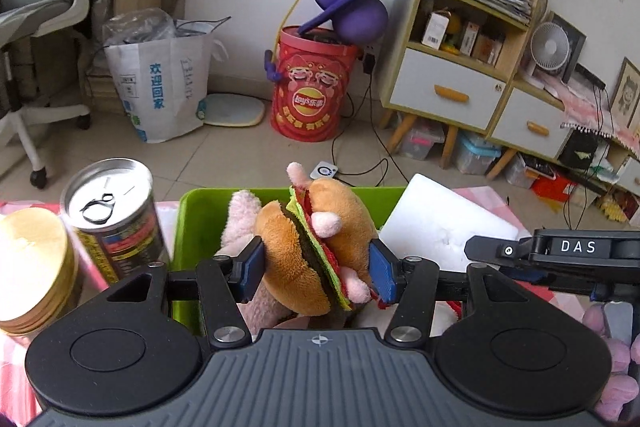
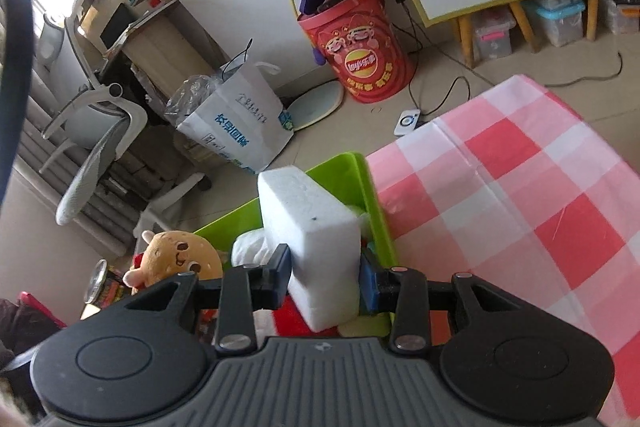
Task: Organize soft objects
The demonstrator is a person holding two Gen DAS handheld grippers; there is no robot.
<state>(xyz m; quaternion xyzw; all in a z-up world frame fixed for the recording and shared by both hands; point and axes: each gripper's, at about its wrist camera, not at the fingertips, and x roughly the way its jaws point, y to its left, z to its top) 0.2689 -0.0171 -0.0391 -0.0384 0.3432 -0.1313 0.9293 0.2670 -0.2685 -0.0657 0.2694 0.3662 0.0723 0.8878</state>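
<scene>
Both grippers carry a load: the left gripper has its jaws about half open, pressed on a burger plush, while the right gripper, jaws narrow, clamps a white foam block. Each load hangs over the green bin, the plush at its left side, the block by its right wall beside the checked tablecloth. Judging by this, the drop-off step is in hand, and the next move calls for lowering and letting go.

A lived-in home room: tiled floor, office chair, cluttered shelf cabinet beside a red snack bucket.
</scene>
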